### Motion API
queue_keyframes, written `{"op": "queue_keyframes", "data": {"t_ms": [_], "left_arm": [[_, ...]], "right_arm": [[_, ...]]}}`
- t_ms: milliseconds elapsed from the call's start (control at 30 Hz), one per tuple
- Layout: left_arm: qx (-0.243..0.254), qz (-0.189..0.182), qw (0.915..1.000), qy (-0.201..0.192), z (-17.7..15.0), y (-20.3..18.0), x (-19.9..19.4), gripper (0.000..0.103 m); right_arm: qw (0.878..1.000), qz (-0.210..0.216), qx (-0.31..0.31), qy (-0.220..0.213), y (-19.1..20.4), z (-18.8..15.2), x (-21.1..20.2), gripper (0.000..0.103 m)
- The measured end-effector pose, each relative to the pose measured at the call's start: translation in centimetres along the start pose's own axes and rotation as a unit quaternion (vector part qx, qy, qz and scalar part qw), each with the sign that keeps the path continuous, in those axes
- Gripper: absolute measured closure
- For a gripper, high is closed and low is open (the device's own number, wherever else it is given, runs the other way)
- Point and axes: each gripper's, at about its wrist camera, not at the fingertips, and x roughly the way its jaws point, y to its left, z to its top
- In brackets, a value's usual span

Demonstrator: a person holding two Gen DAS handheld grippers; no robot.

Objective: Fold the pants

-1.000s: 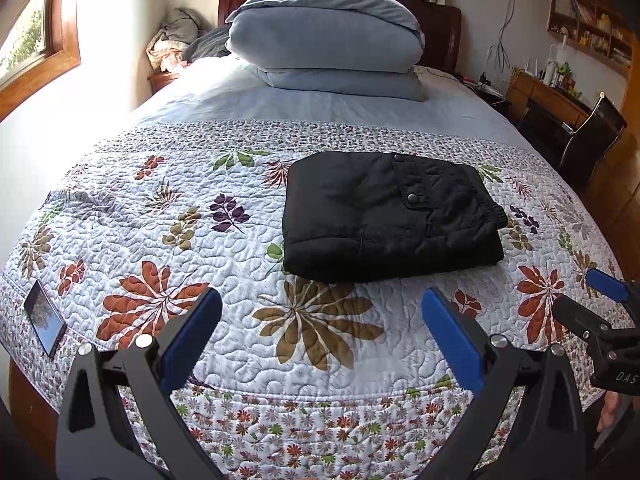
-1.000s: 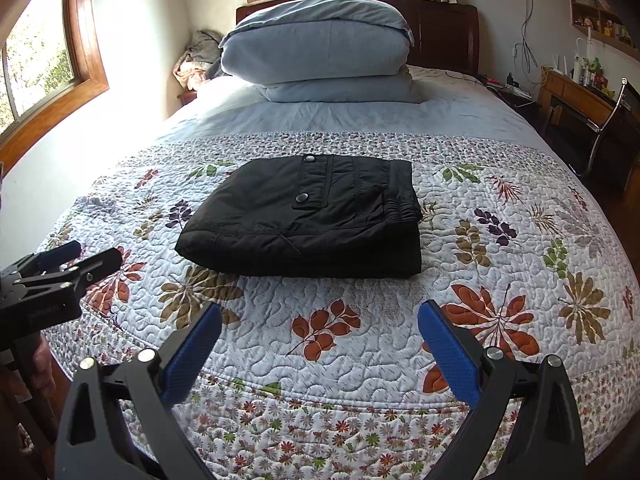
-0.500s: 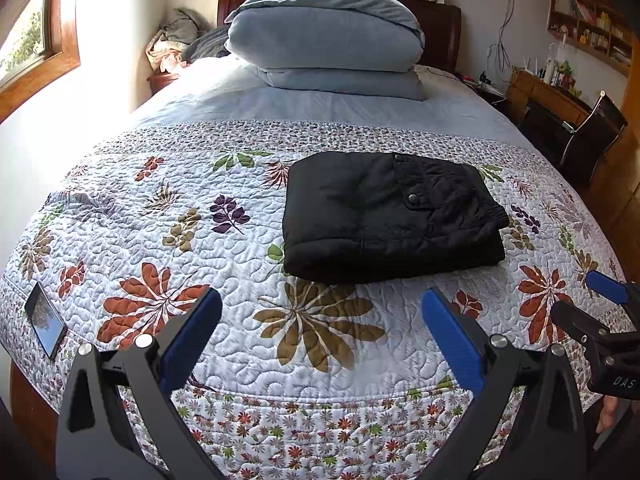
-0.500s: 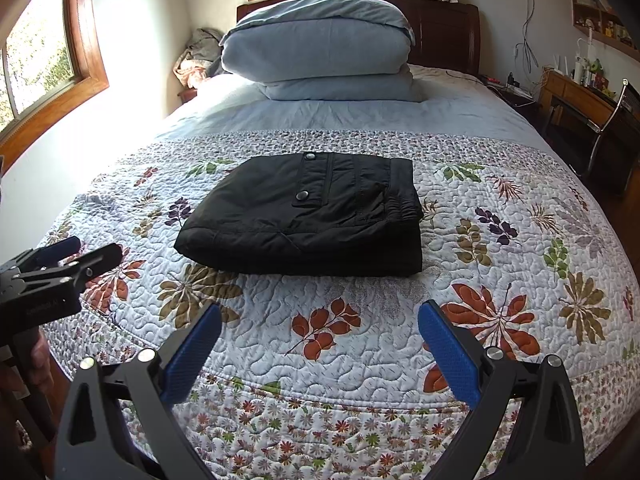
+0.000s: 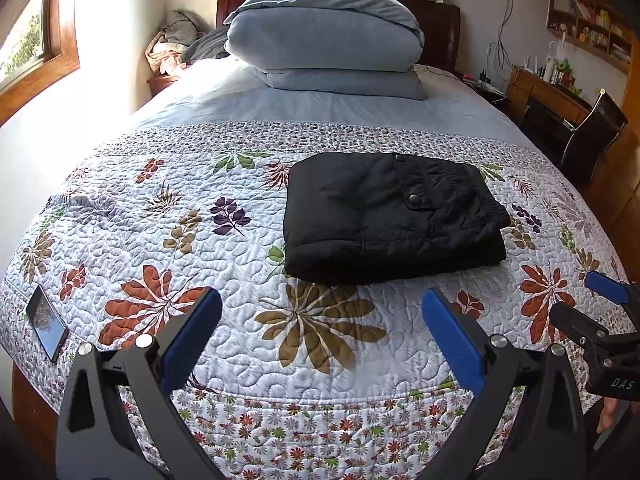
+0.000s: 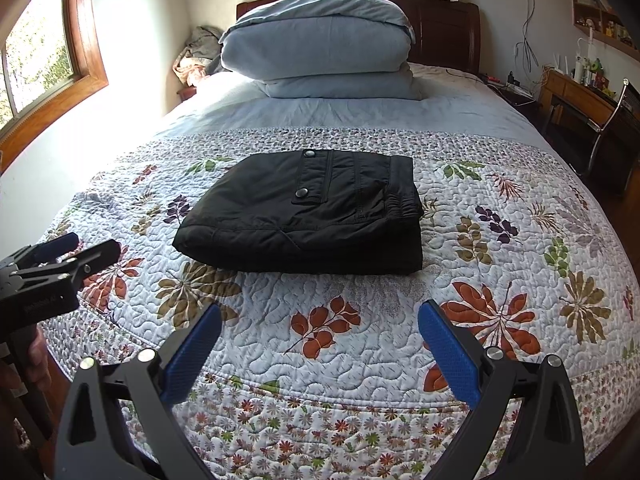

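Black padded pants (image 5: 384,216) lie folded into a thick rectangle on the floral quilt (image 5: 200,240), snap buttons facing up; they also show in the right wrist view (image 6: 308,220). My left gripper (image 5: 322,320) is open and empty, held above the quilt's near edge, short of the pants. My right gripper (image 6: 320,336) is open and empty, also near the foot of the bed. Each gripper shows at the edge of the other's view, the right gripper (image 5: 600,312) at the right and the left gripper (image 6: 68,252) at the left.
Stacked blue-grey pillows (image 5: 328,44) sit at the headboard. A phone (image 5: 47,322) lies at the quilt's left edge. A desk and chair (image 5: 580,128) stand to the right of the bed. A window and wall are on the left.
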Motion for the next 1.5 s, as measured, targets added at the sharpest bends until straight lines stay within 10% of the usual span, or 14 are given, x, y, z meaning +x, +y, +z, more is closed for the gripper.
{"op": "queue_keyframes", "data": {"t_ms": [1500], "left_arm": [[0.016,0.002,0.9999,0.001,0.4,0.4,1.0,0.003]], "right_arm": [[1.0,-0.001,-0.001,0.01,-0.2,-0.3,1.0,0.004]]}}
